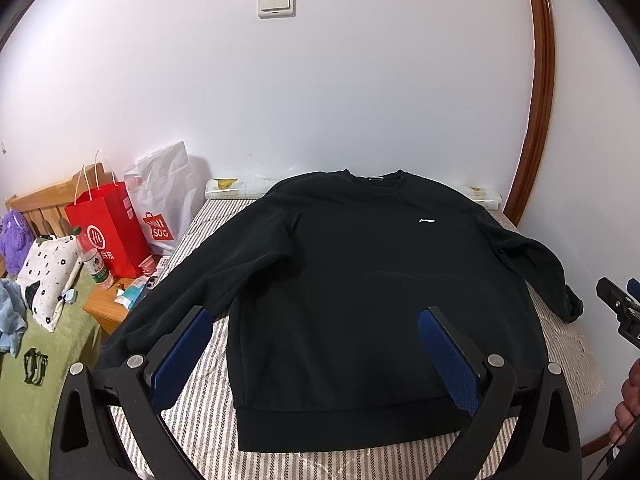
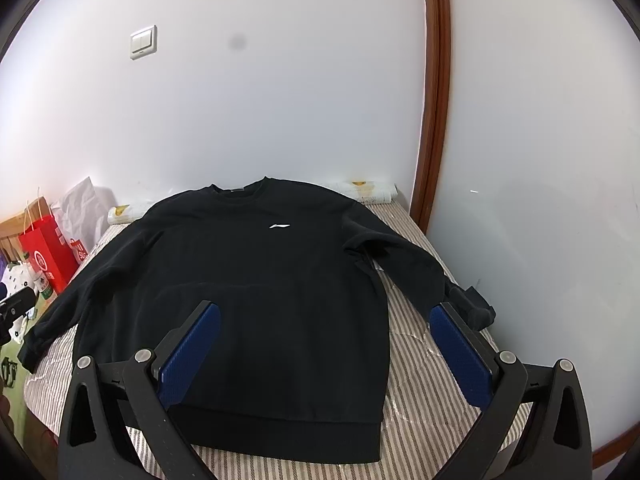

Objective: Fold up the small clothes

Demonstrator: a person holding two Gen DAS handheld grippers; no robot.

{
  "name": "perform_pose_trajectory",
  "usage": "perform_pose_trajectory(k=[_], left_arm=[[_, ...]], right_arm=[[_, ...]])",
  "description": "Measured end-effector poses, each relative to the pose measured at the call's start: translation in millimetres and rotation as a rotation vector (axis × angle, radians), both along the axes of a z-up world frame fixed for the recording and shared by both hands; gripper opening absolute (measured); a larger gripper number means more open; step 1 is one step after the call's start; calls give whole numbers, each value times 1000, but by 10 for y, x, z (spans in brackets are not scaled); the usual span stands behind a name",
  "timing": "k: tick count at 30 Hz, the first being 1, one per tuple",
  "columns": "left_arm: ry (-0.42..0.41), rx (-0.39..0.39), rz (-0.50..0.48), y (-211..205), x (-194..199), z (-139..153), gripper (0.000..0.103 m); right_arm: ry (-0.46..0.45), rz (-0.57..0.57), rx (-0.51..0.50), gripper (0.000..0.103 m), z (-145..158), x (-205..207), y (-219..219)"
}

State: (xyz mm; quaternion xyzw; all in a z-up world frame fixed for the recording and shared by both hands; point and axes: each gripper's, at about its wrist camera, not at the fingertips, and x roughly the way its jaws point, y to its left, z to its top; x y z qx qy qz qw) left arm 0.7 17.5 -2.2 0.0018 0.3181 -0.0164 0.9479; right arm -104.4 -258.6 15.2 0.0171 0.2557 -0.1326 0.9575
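Observation:
A black sweatshirt (image 1: 360, 272) with a small white chest logo lies flat, front up, on a striped mattress (image 1: 208, 412), collar toward the wall and both sleeves spread out. My left gripper (image 1: 316, 320) hovers open above its lower left part, nothing between the blue pads (image 1: 180, 356). In the right wrist view the same sweatshirt (image 2: 248, 280) fills the middle of the mattress (image 2: 420, 392). My right gripper (image 2: 324, 316) is open over the hem's right side, its right pad (image 2: 460, 356) close to the right sleeve cuff (image 2: 476, 308). The right gripper also shows at the edge of the left wrist view (image 1: 620, 308).
Left of the mattress stand a red paper bag (image 1: 110, 232), a white plastic bag (image 1: 168, 196), a bottle (image 1: 94, 260) and a spotted pouch (image 1: 48, 276) on a green cover. A rolled paper (image 1: 236, 188) lies along the wall. A wooden door frame (image 1: 540, 92) rises at right.

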Motion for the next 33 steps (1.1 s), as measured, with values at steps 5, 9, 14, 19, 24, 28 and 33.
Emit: perform_pose_trajectory(k=[5, 9, 14, 19, 24, 28, 33], left_arm=[[-5, -7, 1, 1, -4, -1, 103], [-1, -7, -1, -16, -4, -20, 103], [-2, -7, 5, -12, -1, -32, 103], [-11, -3, 8, -23, -39, -35, 103], [-16, 4, 15, -25, -49, -35, 103], [-13, -7, 19, 15, -56, -36, 103], [-17, 0, 22, 18, -49, -40, 103]], right_arm=[[-4, 8, 1, 103, 13, -12, 17], [-8, 3, 2, 103, 21, -27, 7], [-9, 0, 5, 103, 15, -39, 11], [-9, -3, 8, 103, 18, -43, 10], [-10, -8, 16, 103, 14, -39, 8], [-8, -5, 18, 103, 2, -30, 3], [-7, 14, 7, 103, -17, -25, 21]])
